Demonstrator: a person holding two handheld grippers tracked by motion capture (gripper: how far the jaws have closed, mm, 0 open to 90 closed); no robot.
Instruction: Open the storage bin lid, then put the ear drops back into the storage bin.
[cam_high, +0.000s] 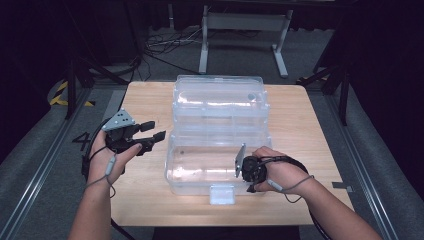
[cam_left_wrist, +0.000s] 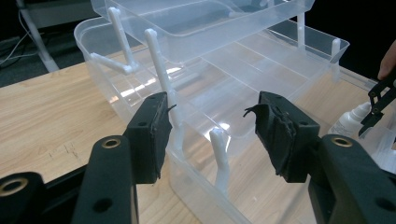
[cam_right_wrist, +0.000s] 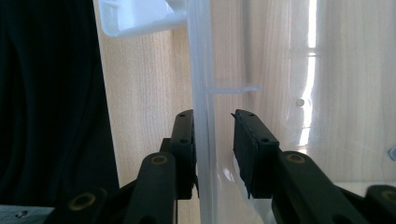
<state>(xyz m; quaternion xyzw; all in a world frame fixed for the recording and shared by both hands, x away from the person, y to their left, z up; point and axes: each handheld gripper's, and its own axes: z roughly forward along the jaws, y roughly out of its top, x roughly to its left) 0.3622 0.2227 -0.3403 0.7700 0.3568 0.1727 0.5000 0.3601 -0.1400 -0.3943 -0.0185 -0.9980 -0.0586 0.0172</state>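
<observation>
One clear plastic box (cam_high: 218, 135) takes up the middle of the wooden worktop (cam_high: 300, 120), opened out so its tiered trays stand stepped back on white hinge arms (cam_left_wrist: 159, 65); front latch tab (cam_high: 222, 194) faces the person; right tool (cam_high: 248, 169) is at the box's front right, jaws straddling the thin front wall (cam_right_wrist: 203, 116), one pad against it and the other a little off, so not clamped yet; my guess is it's set to pinch the wall, to steady or shift the box; left tool (cam_high: 150, 132) hangs off the box's left side, jaws wide with nothing between, aimed at the hinge arms, likely on standby; small white bottle (cam_left_wrist: 351, 120) sits inside near the right tool; no brand, label or writing legible anywhere
</observation>
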